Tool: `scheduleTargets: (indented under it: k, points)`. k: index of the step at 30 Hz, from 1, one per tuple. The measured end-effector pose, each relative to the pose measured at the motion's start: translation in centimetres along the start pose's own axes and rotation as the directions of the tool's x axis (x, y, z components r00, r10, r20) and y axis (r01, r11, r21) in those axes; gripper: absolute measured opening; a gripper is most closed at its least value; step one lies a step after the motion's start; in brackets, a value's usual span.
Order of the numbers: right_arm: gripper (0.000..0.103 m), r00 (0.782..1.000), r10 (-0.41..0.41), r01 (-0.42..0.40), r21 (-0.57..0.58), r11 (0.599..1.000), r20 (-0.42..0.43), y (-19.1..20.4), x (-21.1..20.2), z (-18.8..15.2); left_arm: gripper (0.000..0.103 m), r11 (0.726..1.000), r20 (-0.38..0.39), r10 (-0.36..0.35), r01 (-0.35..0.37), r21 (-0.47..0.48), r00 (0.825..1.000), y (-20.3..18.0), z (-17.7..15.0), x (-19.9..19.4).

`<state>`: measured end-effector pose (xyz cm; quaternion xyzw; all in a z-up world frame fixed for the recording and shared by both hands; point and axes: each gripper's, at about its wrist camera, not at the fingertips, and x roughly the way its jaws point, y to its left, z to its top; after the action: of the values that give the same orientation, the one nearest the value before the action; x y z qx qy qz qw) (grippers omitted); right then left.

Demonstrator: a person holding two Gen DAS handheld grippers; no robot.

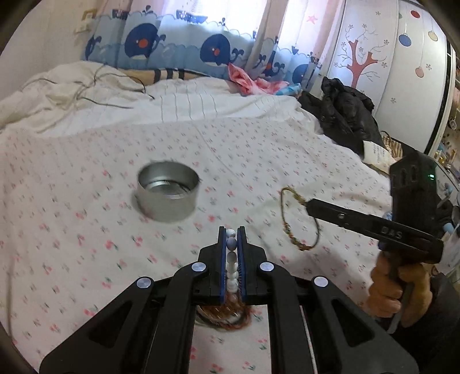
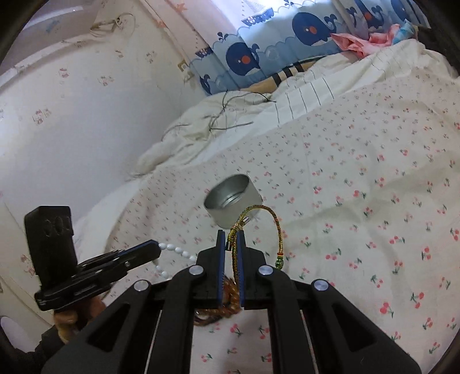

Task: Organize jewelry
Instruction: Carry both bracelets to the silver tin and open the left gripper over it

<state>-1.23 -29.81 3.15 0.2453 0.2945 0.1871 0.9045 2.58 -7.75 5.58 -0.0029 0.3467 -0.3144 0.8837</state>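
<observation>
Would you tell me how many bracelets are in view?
3: white bead bracelet in the left gripper, braided cord bracelet in the right gripper, brown one on the bedsheet beneath them.

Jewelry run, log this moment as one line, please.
left gripper: shut on white bead bracelet | right gripper: shut on braided cord bracelet | metal tin: open, empty, on bedsheet

Two wrist views, angled down, close, both seemingly facing tin (image 1: 168, 195) (image 2: 233, 200)

Child's bedroom at home: bed with cherry-print sheet (image 1: 86, 230), whale-print bumper (image 1: 178, 49), pink curtains (image 1: 244, 14).
</observation>
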Motion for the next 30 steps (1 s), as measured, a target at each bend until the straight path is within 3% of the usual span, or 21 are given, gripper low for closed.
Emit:
scheduleTargets:
  k: [11, 17, 30]
  points:
    - [0.008, 0.999, 0.031, -0.035, -0.1, 0.994, -0.041, 1.8, 4.2, 3.5, 0.007, 1.0, 0.048, 0.016, -0.016, -0.001, 0.999, 2.0, 5.8, 1.4]
    - [0.008, 0.999, 0.026, -0.03, -0.081, 0.996, -0.04, 0.8, 5.2, 3.8, 0.006, 1.0, 0.035, 0.014, -0.014, -0.01, 0.999, 2.9, 8.9, 4.1]
    - [0.008, 0.999, 0.004, -0.007, -0.078, 0.997, -0.036, 0.5, 5.5, 3.8, 0.007, 0.996, -0.037, 0.047, -0.049, -0.069, 0.998, 5.3, 9.5, 10.8]
